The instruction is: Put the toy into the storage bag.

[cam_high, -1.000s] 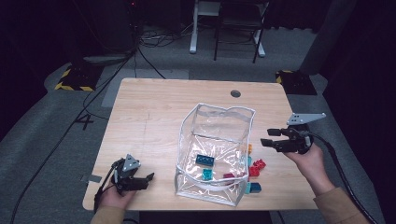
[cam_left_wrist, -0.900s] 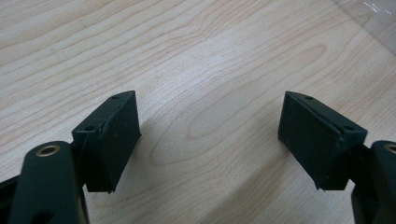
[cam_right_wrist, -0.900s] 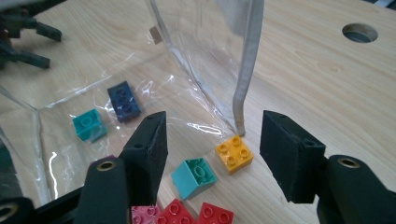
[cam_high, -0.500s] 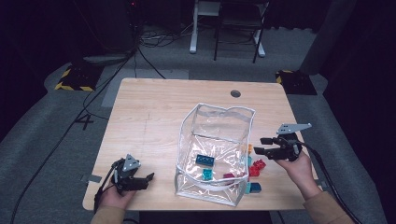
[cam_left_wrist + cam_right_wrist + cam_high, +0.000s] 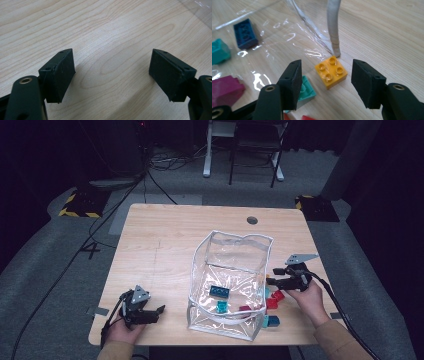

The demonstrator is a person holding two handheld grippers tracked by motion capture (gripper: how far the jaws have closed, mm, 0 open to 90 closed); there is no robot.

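A clear plastic bag (image 5: pixel 235 255) with white trim stands open at the table's middle. Inside it lie a dark blue brick (image 5: pixel 219 291), a teal brick (image 5: pixel 220 307) and a magenta brick (image 5: pixel 245 308). My right gripper (image 5: pixel 271 275) is low beside the bag's right wall, open. In the right gripper view a yellow brick (image 5: pixel 331 71) sits on the wood between the spread jaws of my right gripper (image 5: pixel 327 75), untouched by either pad, with a teal brick (image 5: pixel 305 91) by the left jaw. My left gripper (image 5: pixel 158 314) rests at the front left; in its own view my left gripper (image 5: pixel 112 65) stands open over bare wood.
Red bricks (image 5: pixel 275 297) and a blue-green brick (image 5: pixel 272 321) lie on the table (image 5: pixel 165 240) right of the bag, under my right hand. The bag's white corner seam (image 5: pixel 333 30) stands just behind the yellow brick. A cable hole (image 5: pixel 252 220) marks the far side.
My right gripper has come down and a little left, from above the table's right side to the bricks beside the bag. The left gripper has not moved.
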